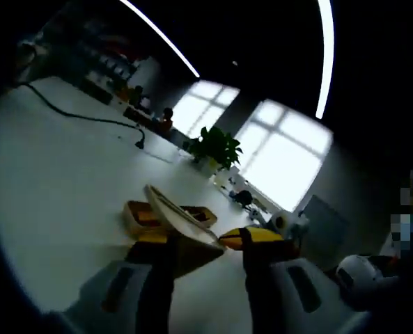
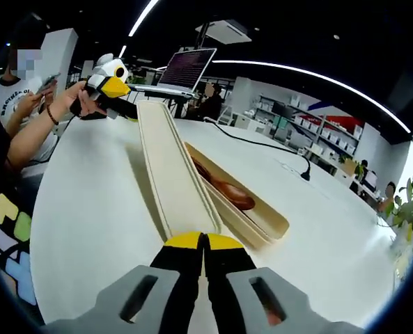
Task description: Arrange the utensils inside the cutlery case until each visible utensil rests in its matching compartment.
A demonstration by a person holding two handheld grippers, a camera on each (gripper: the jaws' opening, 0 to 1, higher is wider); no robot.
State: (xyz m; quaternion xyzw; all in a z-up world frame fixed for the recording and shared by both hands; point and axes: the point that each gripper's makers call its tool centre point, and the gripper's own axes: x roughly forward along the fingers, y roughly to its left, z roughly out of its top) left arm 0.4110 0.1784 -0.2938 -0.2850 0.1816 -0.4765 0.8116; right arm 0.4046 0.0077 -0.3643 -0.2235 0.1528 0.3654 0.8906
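Both views low over white table, close on cutlery case (opposite ends), facing each other

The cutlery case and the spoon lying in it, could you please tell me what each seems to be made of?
Cutlery case: probably matte plastic, or a wheat-straw type composite; cream, smooth, thin-walled, with rounded moulded edges, as is its lid. Spoon: seemingly wood with a satin finish; warm brown with a soft sheen on the bowl, though grain is not discernible.

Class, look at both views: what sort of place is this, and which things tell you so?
Probably an open-plan office or lab: a long white table, an open laptop on a stand, shelving along the far wall, and strip ceiling lights.
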